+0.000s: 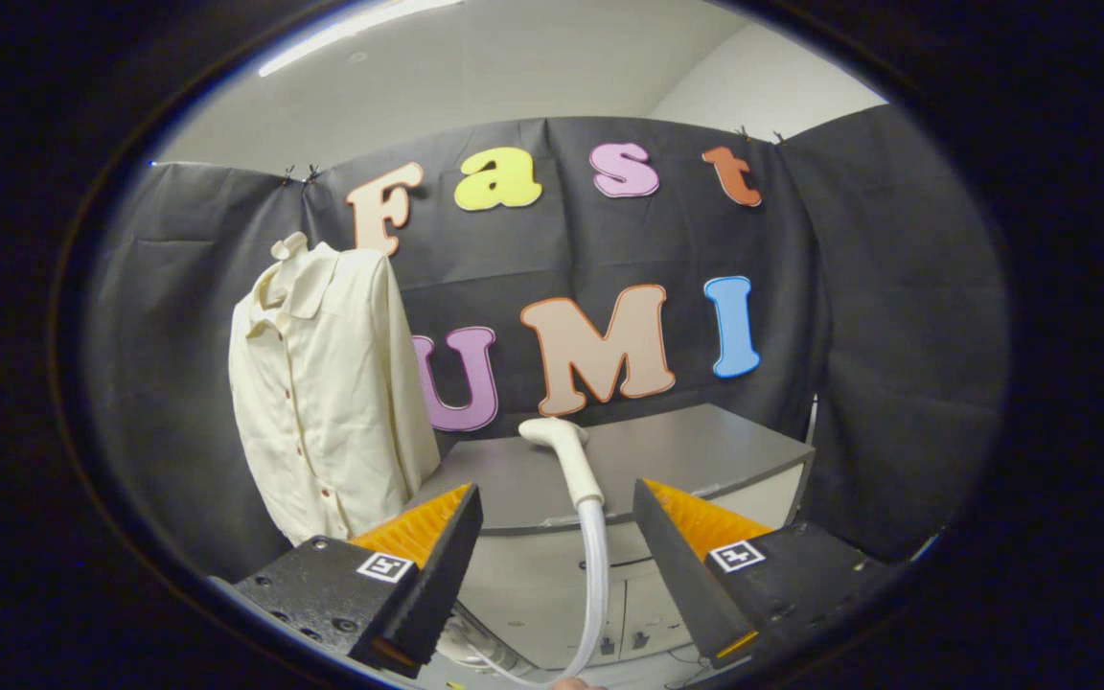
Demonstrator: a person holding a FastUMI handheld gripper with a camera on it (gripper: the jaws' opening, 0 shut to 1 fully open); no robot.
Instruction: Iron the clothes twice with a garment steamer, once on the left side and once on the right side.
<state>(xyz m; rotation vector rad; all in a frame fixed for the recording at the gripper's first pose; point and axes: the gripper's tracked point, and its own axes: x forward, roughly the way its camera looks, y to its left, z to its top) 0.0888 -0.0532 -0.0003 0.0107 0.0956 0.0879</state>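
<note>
- Your gripper (pixel 557 537) sits at the bottom centre of the frame with its fingers spread wide; neither finger touches anything.
- Between the fingers you see the garment steamer head (pixel 566 450), a white handle standing nearly upright, its nozzle end bent toward the left at the top.
- A white hose (pixel 594 594) runs down from the handle's base and curves off toward the bottom of the frame, between the fingers.
- Just beyond the steamer stands a grey cabinet (pixel 686 450), centre to right of the frame; the steamer head shows against its top and front edge.
- At centre left, the cream shirt (pixel 327 383) hangs upright, buttoned front facing you, beside the cabinet's left end and against the booth's black cloth wall (pixel 897 316).
</note>
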